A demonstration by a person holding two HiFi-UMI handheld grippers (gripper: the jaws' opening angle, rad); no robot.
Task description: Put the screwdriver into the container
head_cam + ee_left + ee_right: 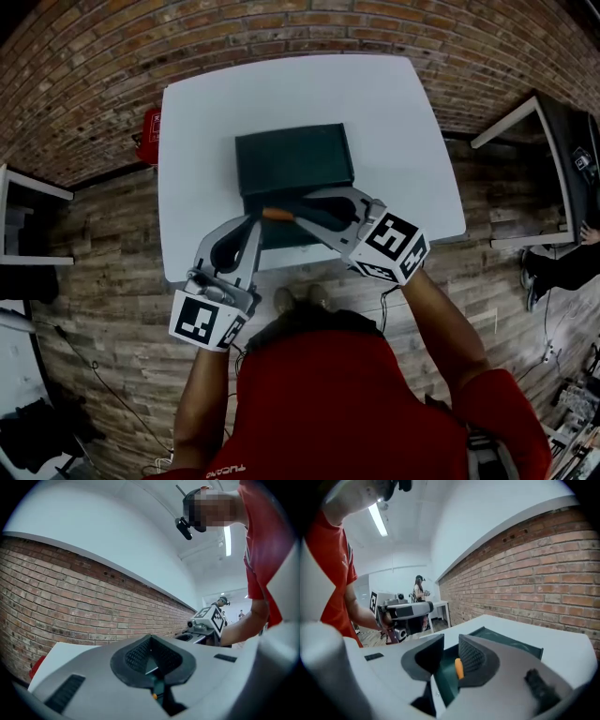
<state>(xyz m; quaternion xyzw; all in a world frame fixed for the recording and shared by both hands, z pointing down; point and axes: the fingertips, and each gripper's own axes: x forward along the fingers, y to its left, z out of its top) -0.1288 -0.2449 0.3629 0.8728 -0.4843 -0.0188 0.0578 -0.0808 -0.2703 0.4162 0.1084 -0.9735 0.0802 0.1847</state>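
A dark green container [292, 159] stands open on the white table [375, 112], and both grippers hover over its near part. The screwdriver's orange handle [275, 214] lies just past the tips of my right gripper [302, 208]. In the right gripper view the handle [459, 668] shows low in the gap of my right gripper [451, 639], whose jaws stand apart, with the green container [506, 641] beneath. My left gripper [251, 223] points at the handle from the left. Its jaws [150, 641] meet, with a speck of orange [154, 695] below them.
A red object [150, 131] sits on the wooden floor beside the table's far left corner. White desks stand at the left [28, 216] and the right [525, 122]. A brick wall runs behind the table. Another person [418, 590] stands far off.
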